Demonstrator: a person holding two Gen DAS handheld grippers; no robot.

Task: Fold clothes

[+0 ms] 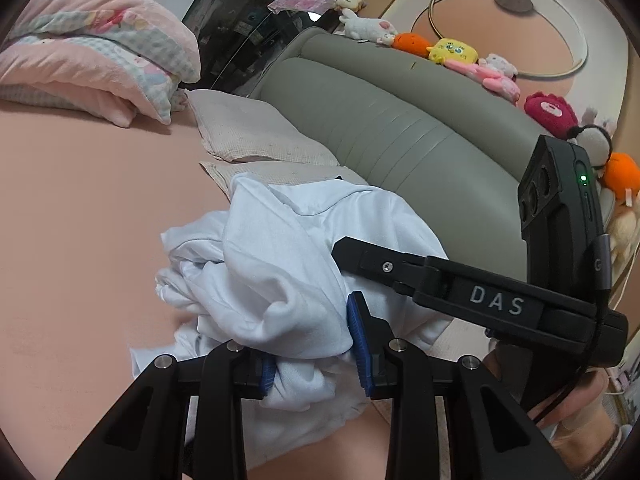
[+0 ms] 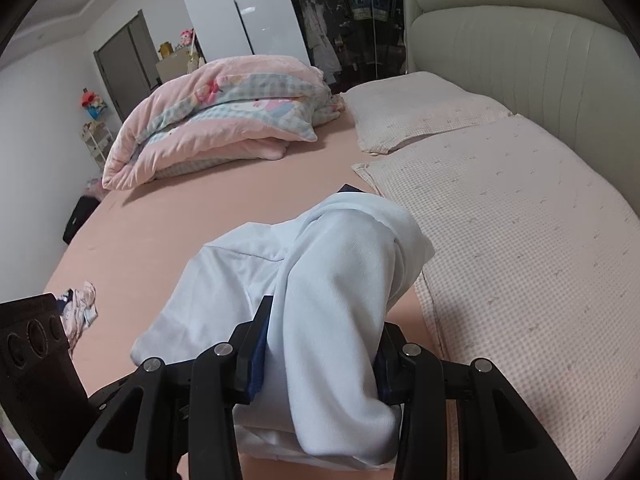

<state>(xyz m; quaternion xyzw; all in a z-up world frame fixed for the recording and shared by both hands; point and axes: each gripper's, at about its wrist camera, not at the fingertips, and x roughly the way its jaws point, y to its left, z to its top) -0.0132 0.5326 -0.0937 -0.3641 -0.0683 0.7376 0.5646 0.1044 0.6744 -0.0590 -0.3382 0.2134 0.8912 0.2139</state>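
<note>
Left gripper, at the bottom centre of its own view, pinches a thick bunch of a white garment between blue pads, jaws drawn fairly narrow around the cloth. Right gripper, low in its own frame, clamps another wad of the same white garment, which drapes over and beyond its fingers. Between them the cloth hangs crumpled above a pink bed sheet, in the lower middle of both pictures, with nothing yet laid flat.

Judging from the bunching, the step in hand looks like lifting and spreading the piece. Done well, that would mean drawing the two grips apart until the fabric pulls taut, finding a hem or shoulder line, then lowering it onto the open sheet clear of the checked pillows at right and the folded pink quilt at upper left. Both holds take in several layers, so a regrip on a single edge may be needed.

White letters reading "DAS" show on the right gripper's body at lower right of the left view; I can read no label on the garment.
</note>
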